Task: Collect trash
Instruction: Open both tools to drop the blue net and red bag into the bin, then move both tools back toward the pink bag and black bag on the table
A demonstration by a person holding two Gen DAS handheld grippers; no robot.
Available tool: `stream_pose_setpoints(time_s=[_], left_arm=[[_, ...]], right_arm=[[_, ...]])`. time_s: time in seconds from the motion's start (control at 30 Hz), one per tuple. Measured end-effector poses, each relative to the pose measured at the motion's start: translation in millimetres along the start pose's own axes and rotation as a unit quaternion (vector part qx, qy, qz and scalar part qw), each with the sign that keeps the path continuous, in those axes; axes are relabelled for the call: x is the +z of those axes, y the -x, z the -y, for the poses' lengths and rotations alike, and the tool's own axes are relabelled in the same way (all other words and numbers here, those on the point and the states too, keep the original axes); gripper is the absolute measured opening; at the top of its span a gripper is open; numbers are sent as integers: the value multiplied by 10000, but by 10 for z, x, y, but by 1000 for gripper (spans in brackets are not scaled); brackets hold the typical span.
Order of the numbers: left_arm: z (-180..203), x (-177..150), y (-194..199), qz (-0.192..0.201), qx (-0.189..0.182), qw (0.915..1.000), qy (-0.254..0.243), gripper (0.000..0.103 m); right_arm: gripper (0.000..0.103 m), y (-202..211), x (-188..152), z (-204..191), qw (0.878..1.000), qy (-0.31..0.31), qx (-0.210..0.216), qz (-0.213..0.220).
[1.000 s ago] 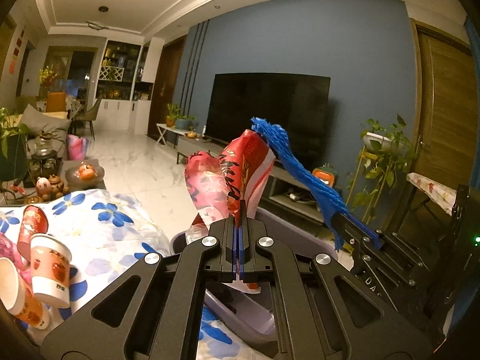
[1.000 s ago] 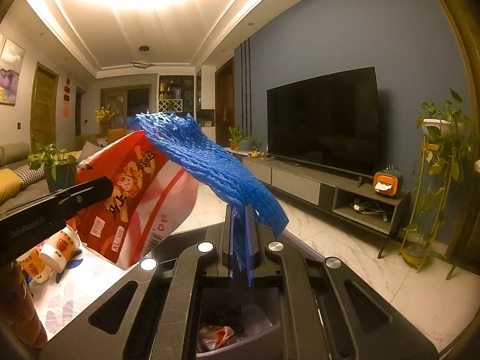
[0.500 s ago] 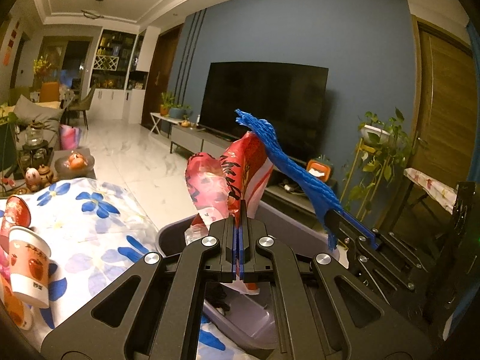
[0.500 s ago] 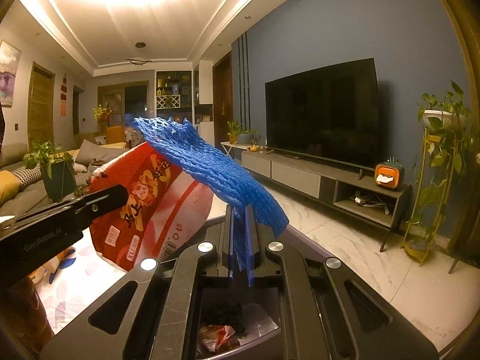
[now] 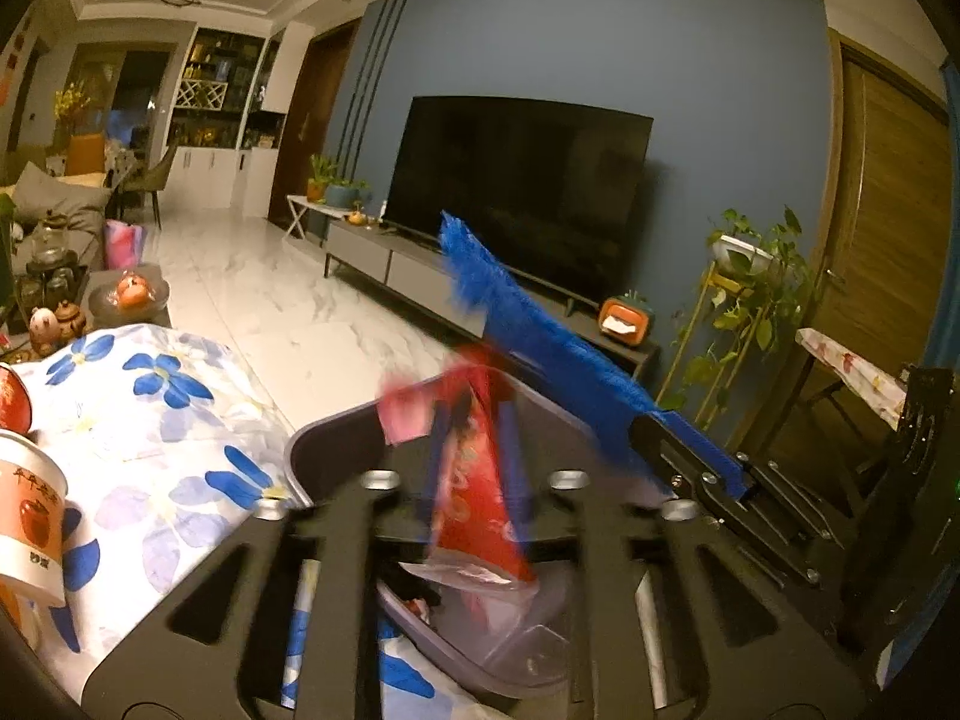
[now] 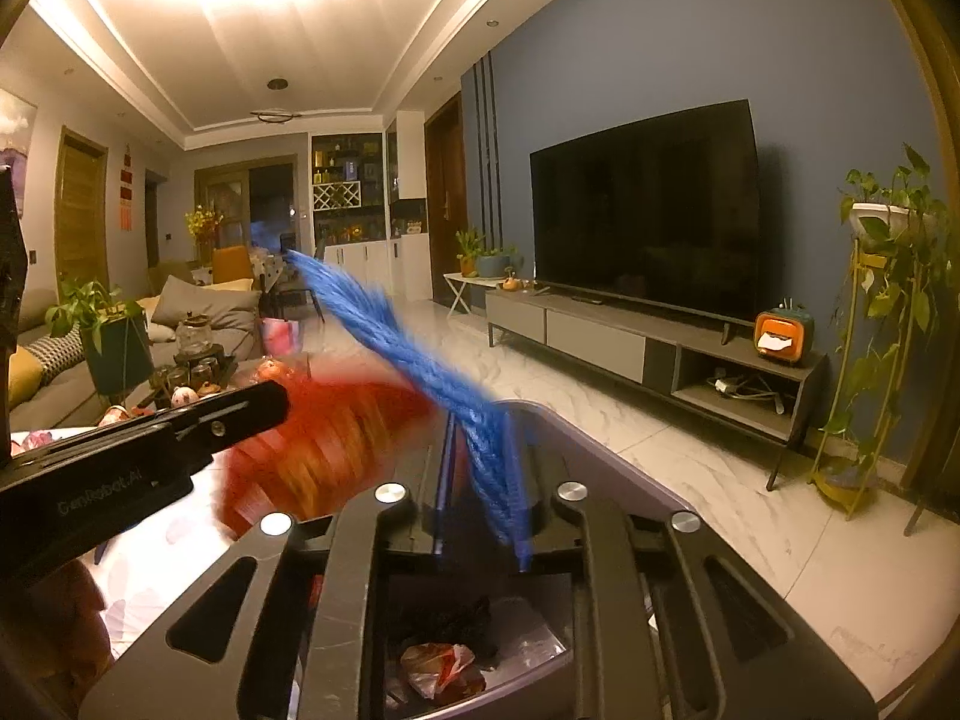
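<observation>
TV (image 6: 645, 204) on blue wall, plants (image 6: 888, 276), sofa (image 6: 198, 306).

The left gripper (image 5: 474, 468) is being held level and pointed forward, its jaws being kept apart with a clear gap between the blurred blue pads. The right gripper (image 6: 483, 480) is being held just beside it on the right, angled slightly inward toward it, its jaws likewise being held parted. Both pairs of fingers are being blurred by motion.
</observation>
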State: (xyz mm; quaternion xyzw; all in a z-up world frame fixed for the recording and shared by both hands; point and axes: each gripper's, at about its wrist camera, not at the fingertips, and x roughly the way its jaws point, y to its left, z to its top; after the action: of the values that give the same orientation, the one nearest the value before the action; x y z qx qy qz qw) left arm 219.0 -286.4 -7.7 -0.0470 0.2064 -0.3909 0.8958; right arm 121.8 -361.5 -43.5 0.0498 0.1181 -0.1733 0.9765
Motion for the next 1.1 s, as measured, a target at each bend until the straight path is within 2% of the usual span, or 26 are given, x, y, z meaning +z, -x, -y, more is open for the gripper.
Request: stream_pose_setpoints(time_s=[0.03,0.07,0.2,0.27,0.37,0.5,0.7,0.9,1.1], left_arm=[[-19,-4,20,56,16,10000,34,51],[-33,-11,40,118,37,9999,75,62],[-103,-25,126,209,223,9993,203,71],[-132,-36,192,286,384,9986,204,81],[-182,-60,321,351,585,9974,247,87],[-236,-113,543,451,976,9941,173,91],[-393,-248,1000,565,1590,9855,164,95],[-629,-382,1474,589,2037,9764,403,96],[-921,-565,1966,565,2702,9604,386,96]], right_arm=[[22,4,-2,4,10000,-9,-5,3],[26,5,-9,6,10000,-18,-9,2],[34,36,-16,26,10000,-54,-64,18],[42,60,-27,36,9999,-85,-83,32],[51,94,-36,33,9999,-93,-88,44],[67,167,-73,38,9999,-140,-70,47],[84,341,-117,-42,9997,-205,-24,95],[87,503,-147,-245,9995,-211,201,77],[87,644,-181,-570,9984,-73,564,49]])
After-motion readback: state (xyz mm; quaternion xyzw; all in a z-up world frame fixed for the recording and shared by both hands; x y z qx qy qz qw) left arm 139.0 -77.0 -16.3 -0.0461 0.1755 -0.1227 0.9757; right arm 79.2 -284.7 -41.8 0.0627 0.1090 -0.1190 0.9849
